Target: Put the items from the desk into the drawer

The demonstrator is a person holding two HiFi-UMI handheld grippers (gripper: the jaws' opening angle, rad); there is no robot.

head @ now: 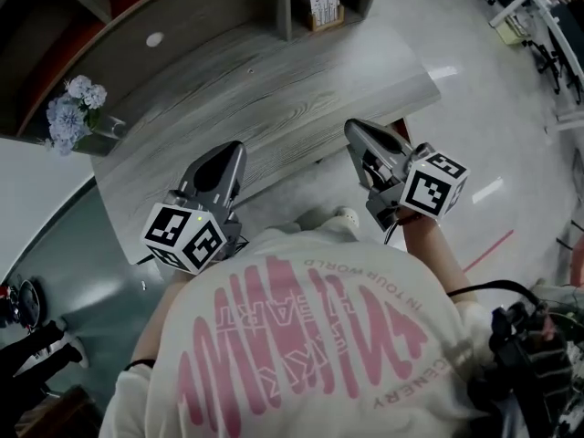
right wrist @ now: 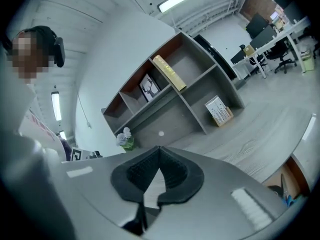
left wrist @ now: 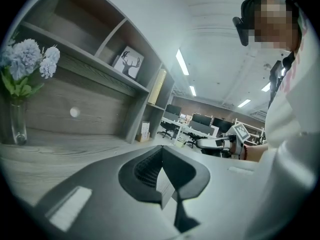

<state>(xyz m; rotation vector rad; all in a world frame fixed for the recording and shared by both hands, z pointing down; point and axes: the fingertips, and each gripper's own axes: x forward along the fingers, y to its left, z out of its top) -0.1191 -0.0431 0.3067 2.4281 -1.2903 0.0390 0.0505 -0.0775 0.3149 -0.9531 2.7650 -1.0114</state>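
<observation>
The left gripper and right gripper both hold their fingers closed together on nothing, above the near edge of the wooden surface. Bare wood lies open ahead of the fingers. A flower vase stands far to their left and a card stand well beyond them, by the shelf.

The person's shirt reads, upside down, "IN YOUR WORLD".

The head view is evenly, rather dimly lit, with pale glare streaks on the floor toward 2 o'clock and straight lines bowed at the edges. Both gripper views are fisheye with black corners, lit by ceiling strips near 12 o'clock. The left hand-held gripper and right hand-held gripper blur at 6 o'clock.
</observation>
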